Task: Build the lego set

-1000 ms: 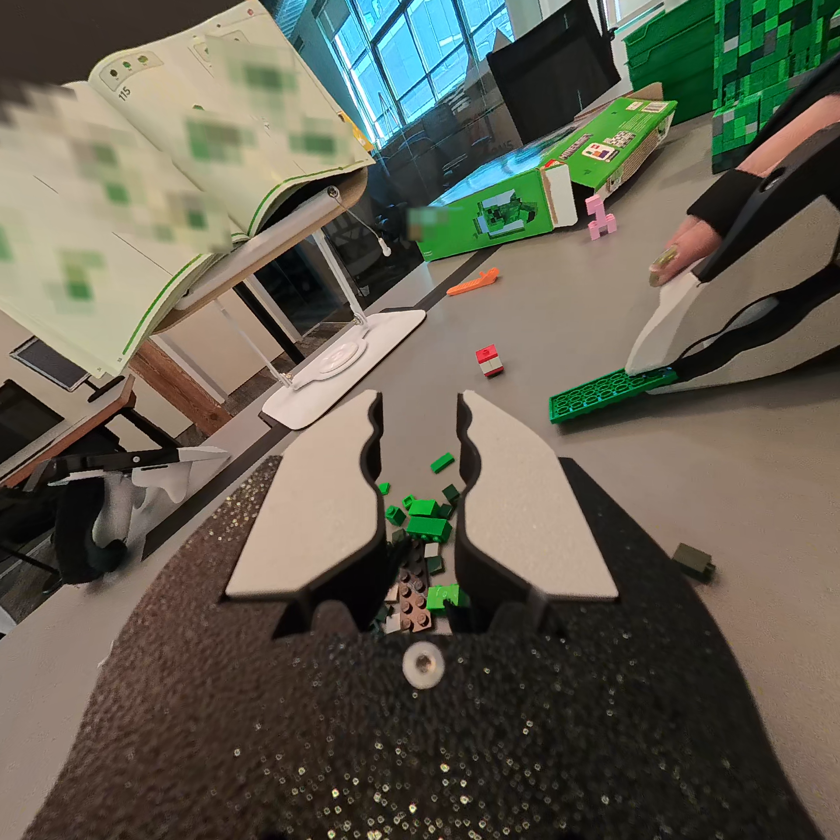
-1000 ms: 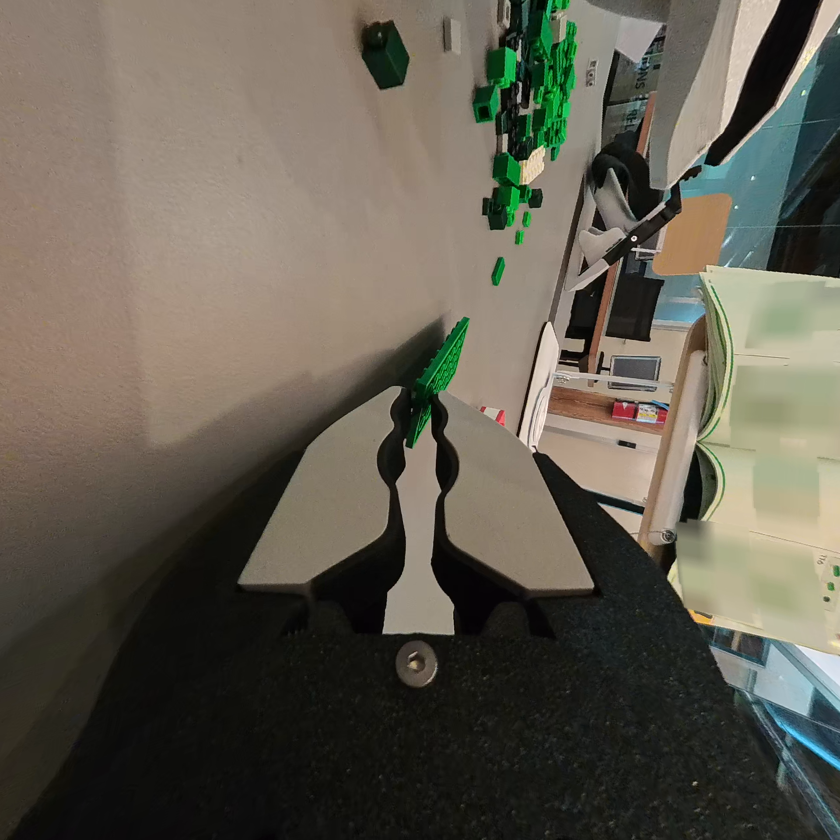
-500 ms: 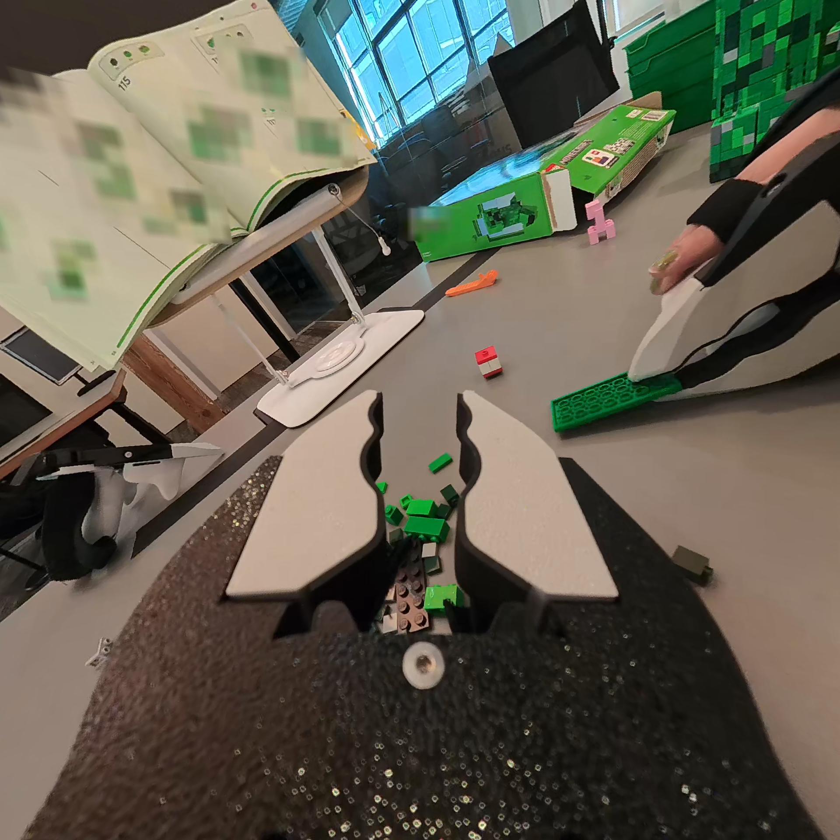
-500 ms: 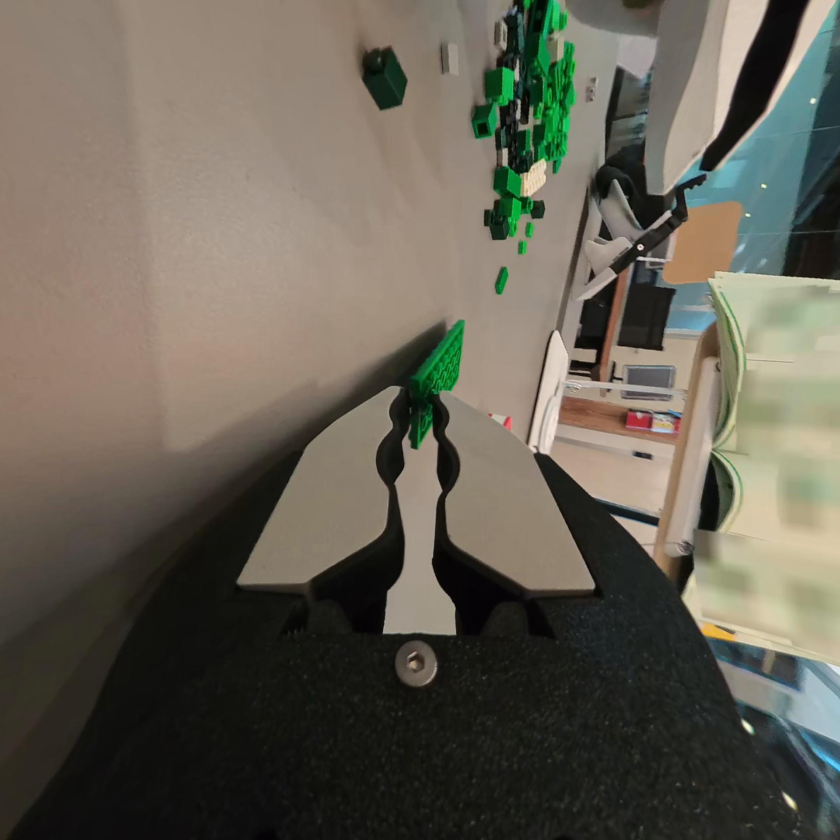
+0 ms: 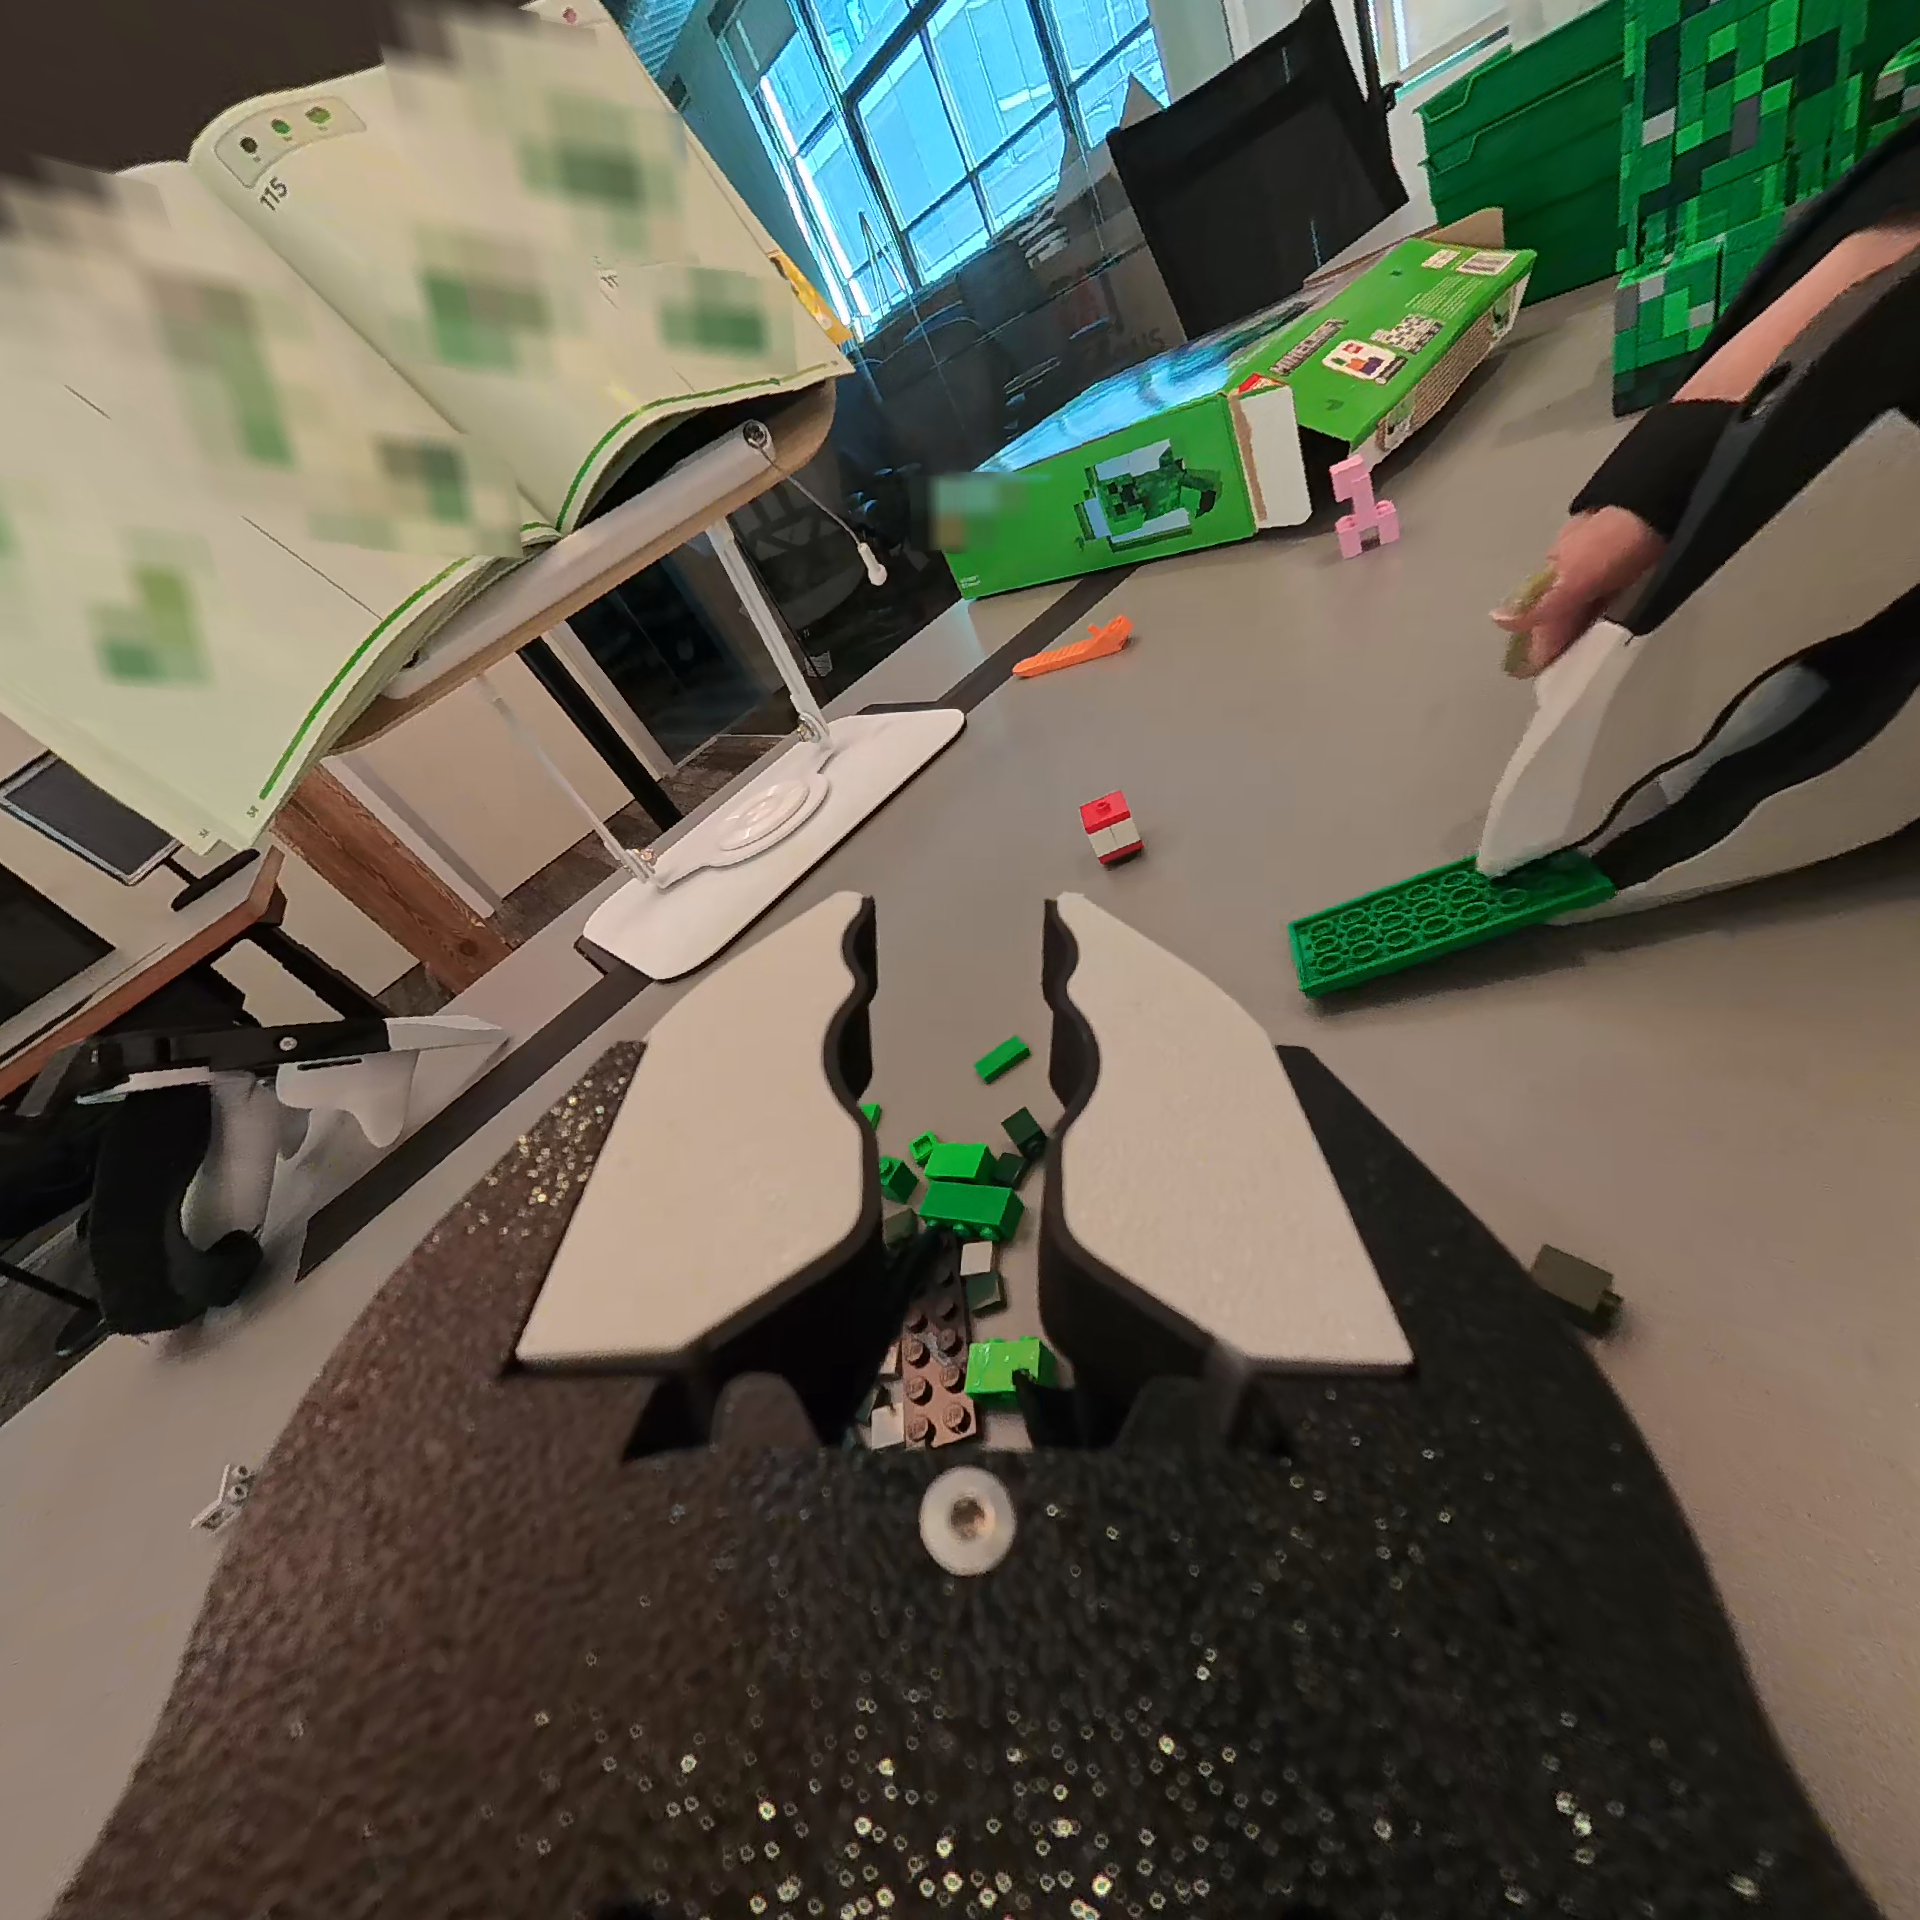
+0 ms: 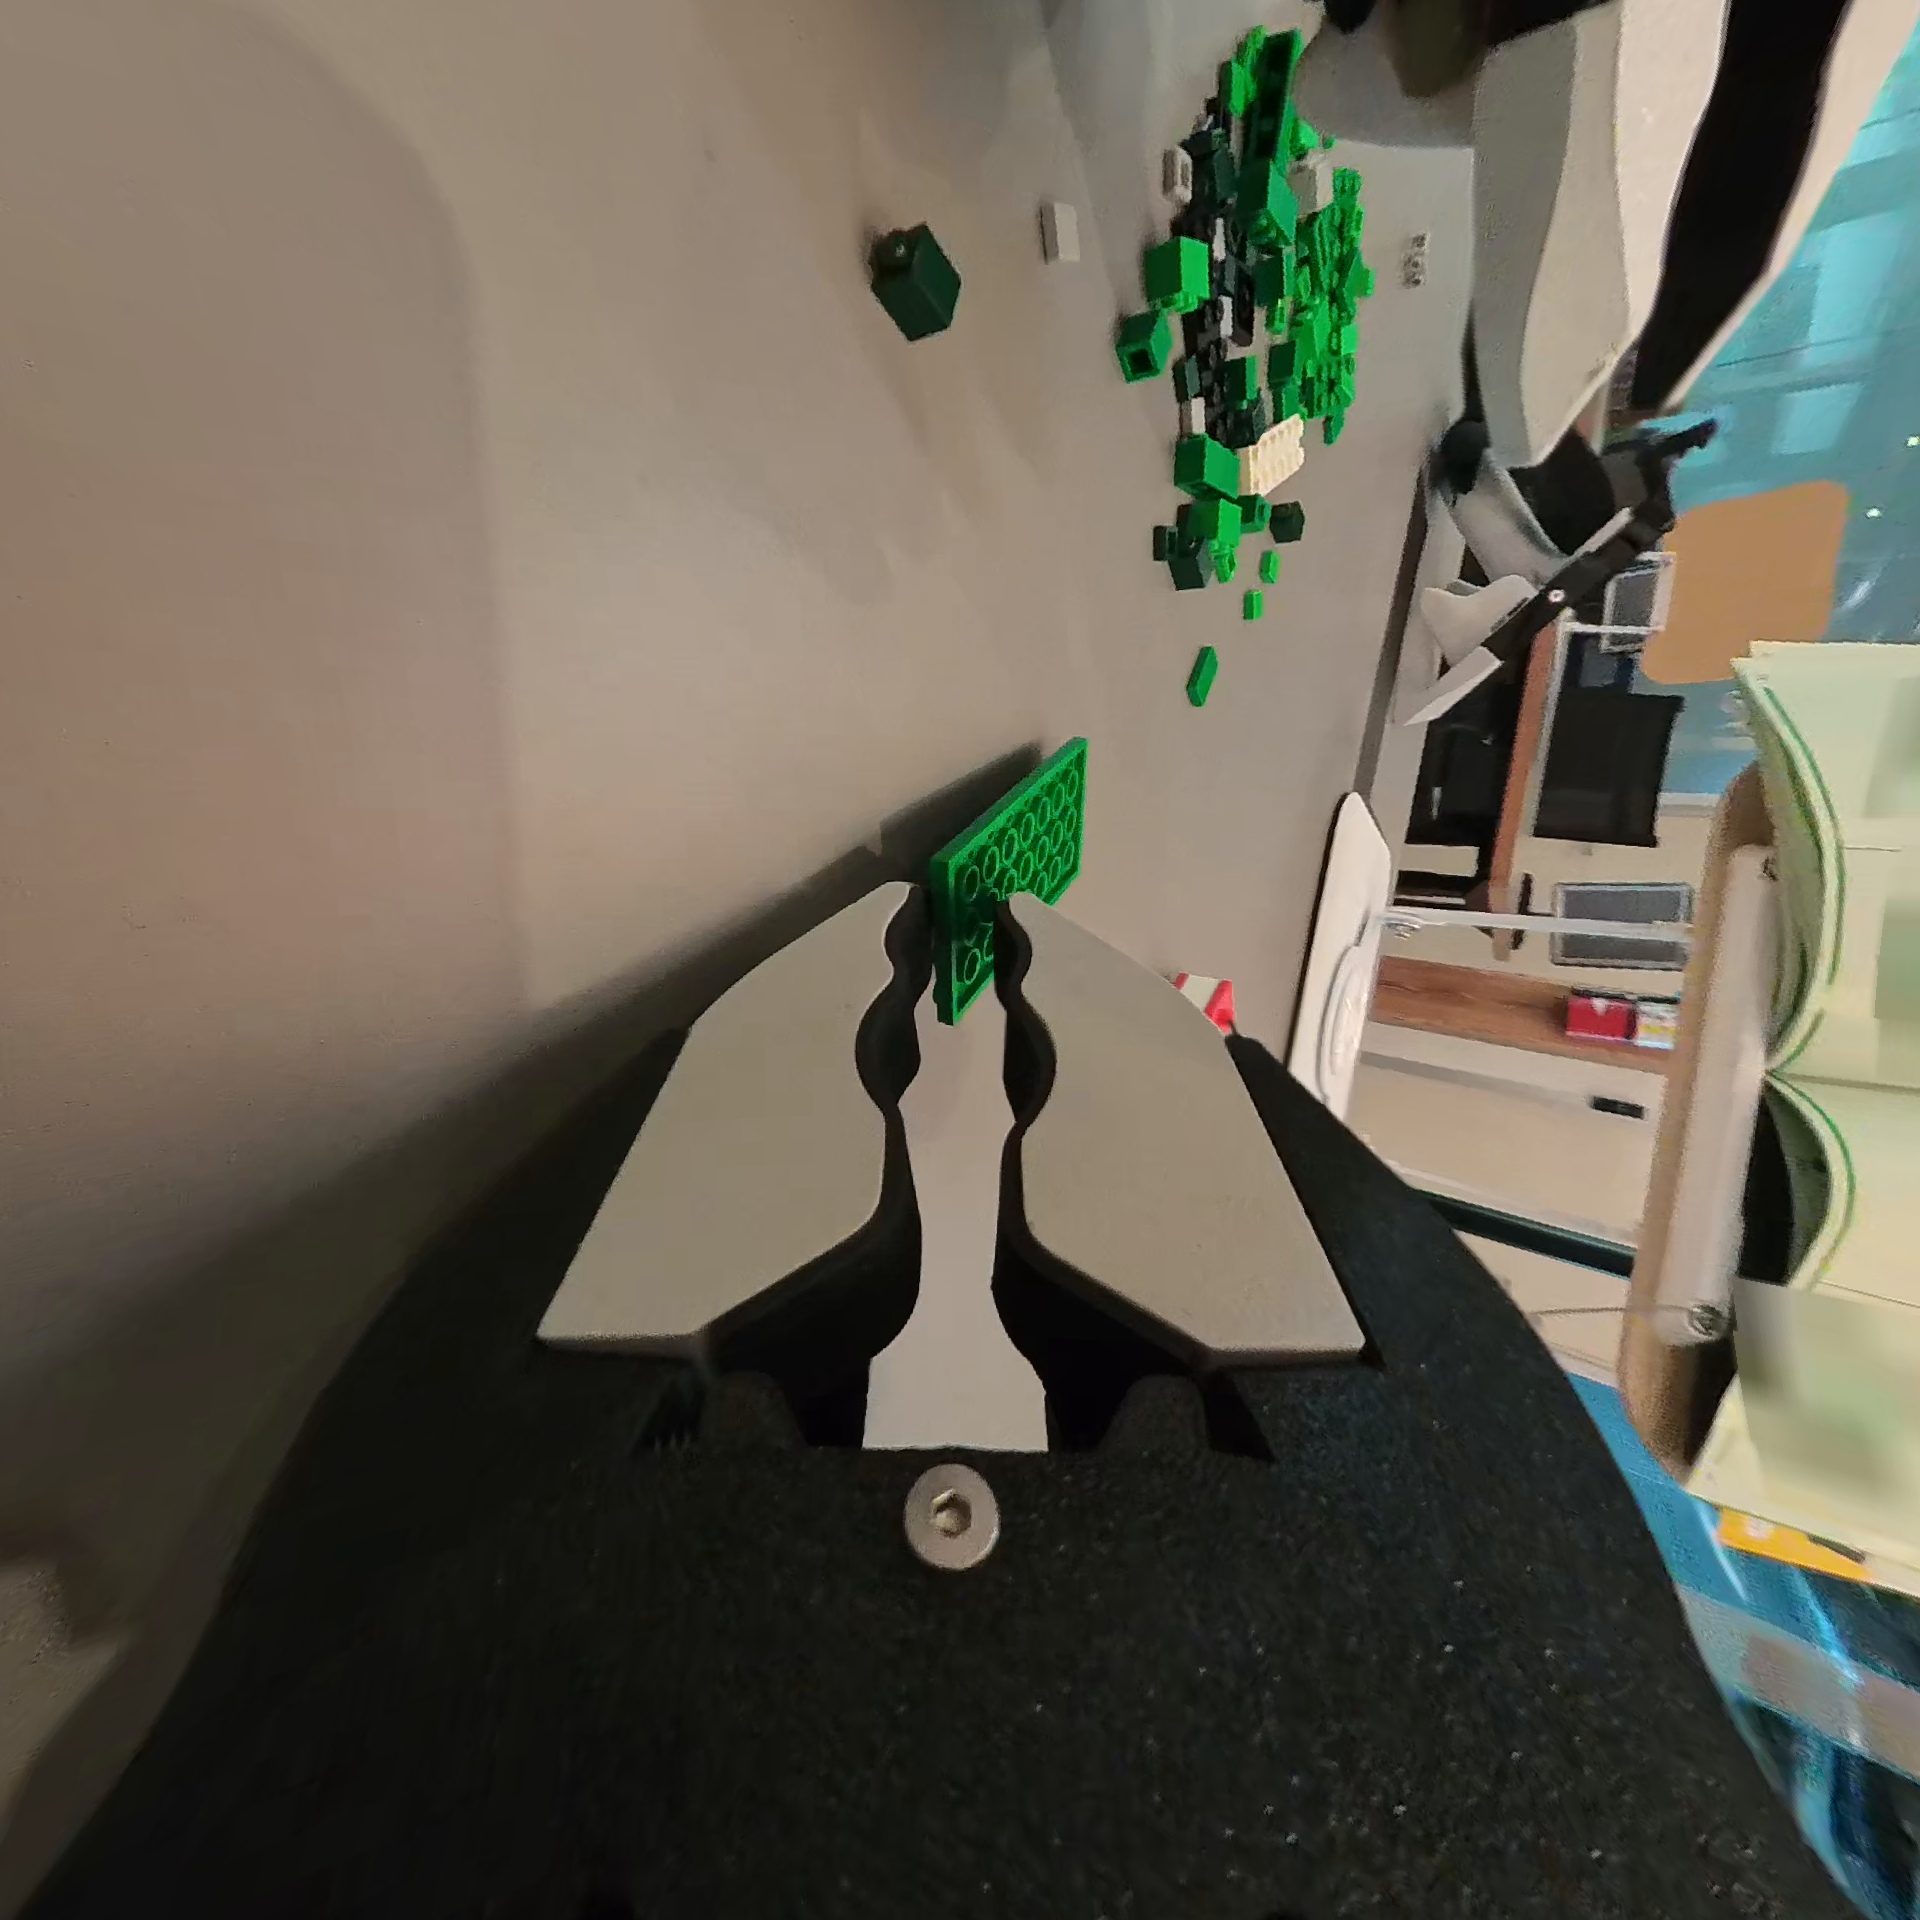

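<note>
Build looks far from finished, going by the loose bits. The right gripper [image 6: 961, 914] is clamped on one end of a green plate [image 6: 1013, 862], studs down, with its far edge low at the grey table [image 5: 1558, 1195]. The left gripper [image 5: 956, 997] hangs over the loose brick pile [image 6: 1262, 312] with its jaws apart, gripping nothing.

Taking the plate as landmark: a red-and-white block [image 5: 1112, 829] sits just beside it, the pile is nearer the left gripper, and an orange separator tool [image 5: 1075, 651], a pink figure [image 5: 1363, 511] and the green box [image 5: 1226, 468] lie further back. A big green blocky model [image 5: 1756, 156] stands beyond – partly done, I'd guess. The instruction book [image 5: 364, 416] sits open on a stand – office windows behind.
</note>
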`<state>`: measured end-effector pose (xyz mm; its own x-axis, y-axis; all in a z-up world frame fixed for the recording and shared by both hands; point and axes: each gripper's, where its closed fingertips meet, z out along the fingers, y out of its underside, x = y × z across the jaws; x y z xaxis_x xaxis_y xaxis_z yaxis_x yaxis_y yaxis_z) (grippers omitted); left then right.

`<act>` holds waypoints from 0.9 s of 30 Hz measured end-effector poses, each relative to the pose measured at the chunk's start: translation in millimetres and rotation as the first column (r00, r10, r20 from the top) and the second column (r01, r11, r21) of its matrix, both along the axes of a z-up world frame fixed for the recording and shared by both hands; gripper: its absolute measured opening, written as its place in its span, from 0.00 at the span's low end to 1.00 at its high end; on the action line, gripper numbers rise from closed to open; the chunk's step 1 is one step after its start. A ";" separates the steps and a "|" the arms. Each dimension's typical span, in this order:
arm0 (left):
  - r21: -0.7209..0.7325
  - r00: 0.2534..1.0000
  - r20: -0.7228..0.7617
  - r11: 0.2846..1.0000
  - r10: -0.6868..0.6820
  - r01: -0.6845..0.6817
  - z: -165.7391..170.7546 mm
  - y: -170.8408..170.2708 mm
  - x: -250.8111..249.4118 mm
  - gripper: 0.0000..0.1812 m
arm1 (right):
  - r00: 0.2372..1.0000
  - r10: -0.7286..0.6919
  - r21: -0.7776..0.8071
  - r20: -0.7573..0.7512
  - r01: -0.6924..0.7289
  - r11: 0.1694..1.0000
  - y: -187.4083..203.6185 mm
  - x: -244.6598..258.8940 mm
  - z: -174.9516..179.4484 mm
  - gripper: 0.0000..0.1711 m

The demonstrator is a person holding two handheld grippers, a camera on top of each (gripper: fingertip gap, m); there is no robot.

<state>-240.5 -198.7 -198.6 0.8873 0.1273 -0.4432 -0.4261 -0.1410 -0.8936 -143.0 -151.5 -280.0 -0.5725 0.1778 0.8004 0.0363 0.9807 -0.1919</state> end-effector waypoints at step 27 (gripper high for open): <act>-0.017 0.980 0.127 0.988 -0.152 0.155 4.1 4.8 27.6 0.27 | 0.872 0.040 0.113 -0.488 0.018 0.993 -6.6 -14.4 59.9 0.02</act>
